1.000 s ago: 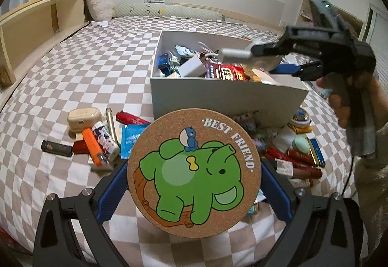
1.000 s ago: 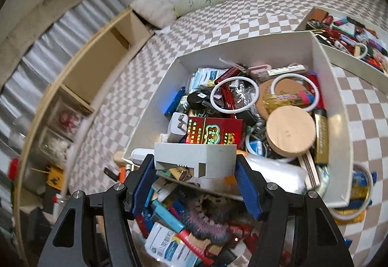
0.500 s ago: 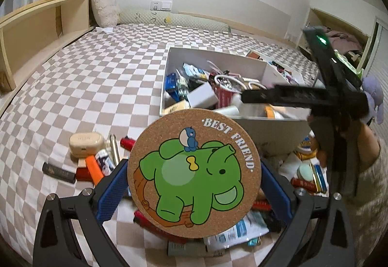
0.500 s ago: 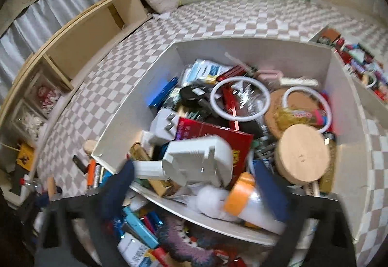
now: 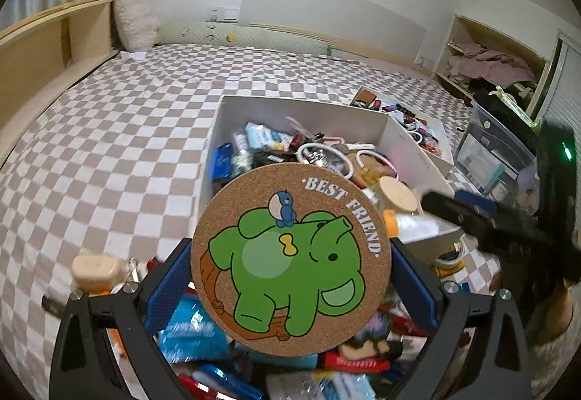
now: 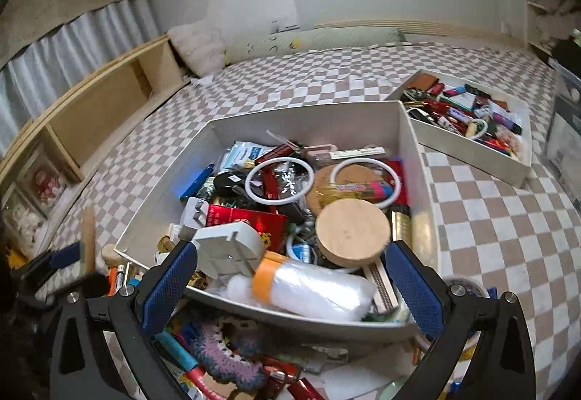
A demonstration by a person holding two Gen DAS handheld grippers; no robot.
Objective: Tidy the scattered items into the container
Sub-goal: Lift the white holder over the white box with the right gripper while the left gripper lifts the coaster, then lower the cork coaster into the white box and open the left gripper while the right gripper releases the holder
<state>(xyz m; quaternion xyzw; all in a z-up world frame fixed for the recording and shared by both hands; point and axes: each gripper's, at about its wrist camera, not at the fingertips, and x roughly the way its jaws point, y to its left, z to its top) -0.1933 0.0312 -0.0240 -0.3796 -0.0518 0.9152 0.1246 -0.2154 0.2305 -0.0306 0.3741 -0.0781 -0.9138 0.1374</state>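
Cork coaster point(image 5: 290, 254) w/ the green elephant was clamped in the left hand-held gripper point(image 5: 290, 285), up over the loose clutter, just short of the white box point(image 6: 412, 160). Right hand-held gripper point(image 6: 290, 285) was wide open, nothing b/w the pads, white charger point(image 6: 227, 249) lying inside the box on the checkered bed point(image 6: 508, 218).

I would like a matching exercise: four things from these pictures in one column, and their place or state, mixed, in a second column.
Things:
1. cork coaster
2. white plug adapter
3. right gripper
4. wooden lid

Place or state:
a. open, nothing held
b. held between the left gripper's fingers
c. lying in the white box, near its front wall
d. round, lying flat in the box

Pairs: 1-b, 2-c, 3-a, 4-d
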